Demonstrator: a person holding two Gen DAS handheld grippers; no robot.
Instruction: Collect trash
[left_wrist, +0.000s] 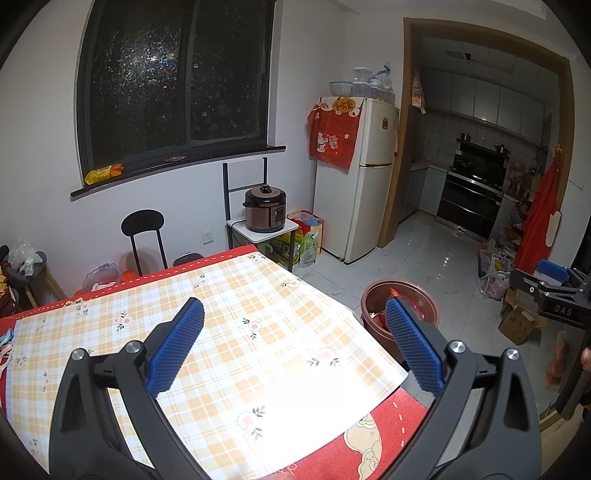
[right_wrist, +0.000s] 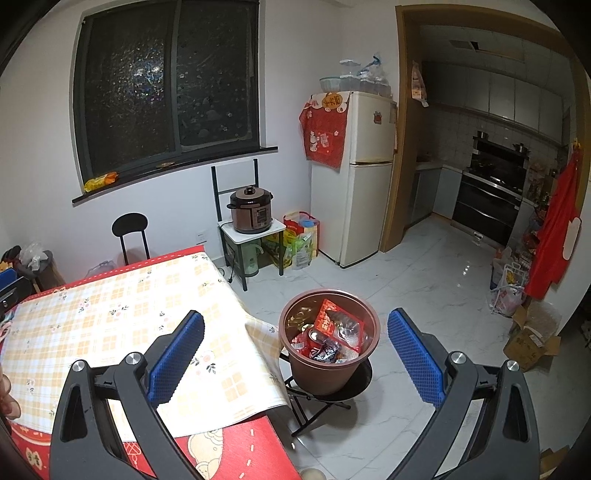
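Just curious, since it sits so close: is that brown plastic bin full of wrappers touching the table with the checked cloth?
Apart. The right wrist view shows white floor between the brown plastic bin, sitting on a black folding stool, and the checked tablecloth edge.

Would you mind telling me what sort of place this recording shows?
Most likely a home dining area beside a kitchen: a table with a checked cloth, a white fridge, and a stove visible through the doorway.

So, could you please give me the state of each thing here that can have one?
Left gripper: open, empty, above the table.
Right gripper: open, empty.
Bin: uncovered, upright on a stool, holding wrappers.
Fridge: doors shut.
Cooker: lid on.
Window: shut.
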